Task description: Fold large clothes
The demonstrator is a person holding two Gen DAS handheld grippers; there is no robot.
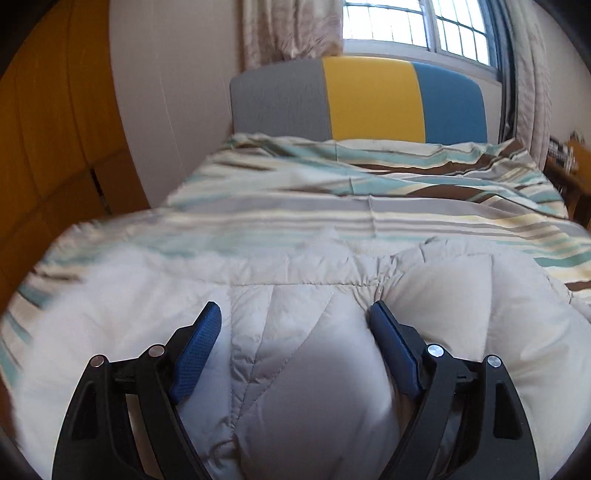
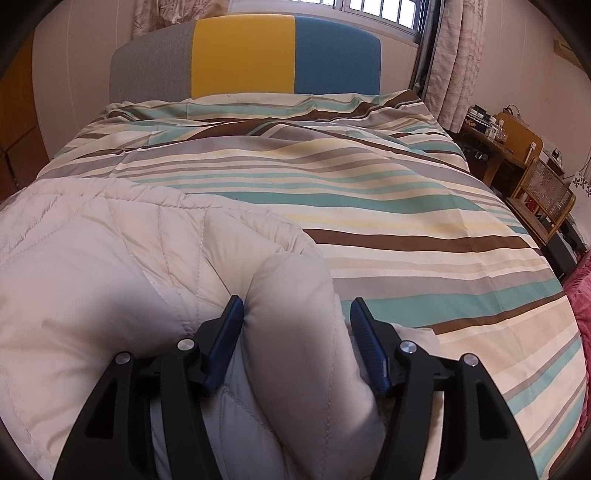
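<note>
Left wrist view, bottom of frame: left gripper (image 1: 295, 314) jaws spread wide, blue pads (image 1: 195, 354) either side of a puffed bulge of the quilted cream jacket (image 1: 310, 369); right pad touching the fabric, left pad apparently just clear of it. Grip not closed.

Right wrist view, bottom centre: right gripper (image 2: 297, 308) jaws likewise wide, straddling a rolled, padded fold of the same jacket (image 2: 295, 332); left pad (image 2: 225, 343) against the fold, right pad beside it with a small gap.

Jacket bulk filling lower half of left view, lower left of right view, lying on the striped bedspread (image 2: 388, 221) at the near end of the bed.

Mid frame: bedspread in teal, brown, cream and grey bands, lightly rumpled.

Far, top of frame: headboard (image 2: 243, 55) in grey, yellow and blue panels; barred window (image 1: 417, 26) and curtains (image 2: 458, 55) behind. Right edge of right view: wooden desk (image 2: 491, 147) and cane-backed chair (image 2: 546, 195).
</note>
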